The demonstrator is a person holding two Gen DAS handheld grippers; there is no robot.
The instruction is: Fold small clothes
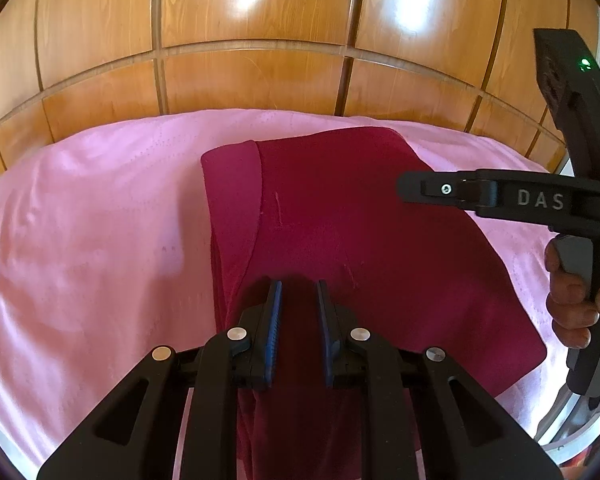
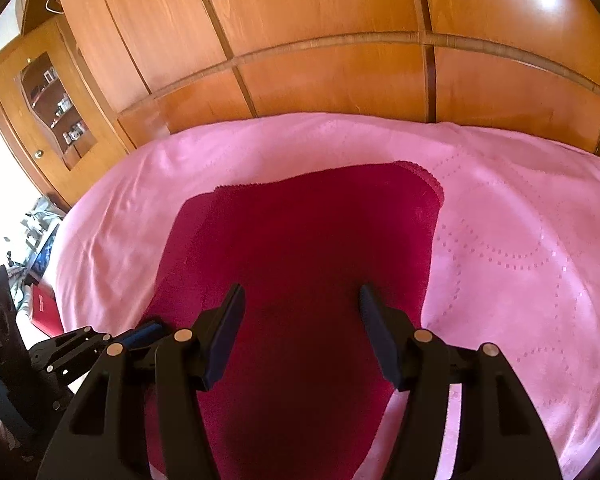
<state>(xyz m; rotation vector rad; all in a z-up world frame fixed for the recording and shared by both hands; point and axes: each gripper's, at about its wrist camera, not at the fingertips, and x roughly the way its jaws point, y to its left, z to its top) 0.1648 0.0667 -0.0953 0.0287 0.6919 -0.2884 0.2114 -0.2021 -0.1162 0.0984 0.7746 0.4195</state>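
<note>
A dark red garment (image 1: 340,216) lies partly folded on the pink bedspread (image 1: 80,240); it also shows in the right wrist view (image 2: 300,240). My left gripper (image 1: 298,286) hovers over the garment's near edge with its jaws a little apart and nothing between the blue pads. My right gripper (image 2: 302,292) is wide open and empty above the garment's middle. The right gripper also shows from the side in the left wrist view (image 1: 404,186), over the garment's right part. The left gripper shows at the lower left of the right wrist view (image 2: 140,334).
A glossy wooden wardrobe (image 1: 260,60) runs behind the bed. A glass-fronted wooden cabinet (image 2: 52,108) stands at the far left. Clutter and a red box (image 2: 44,312) lie beside the bed's left edge. The pink bedspread (image 2: 520,240) spreads wide on both sides.
</note>
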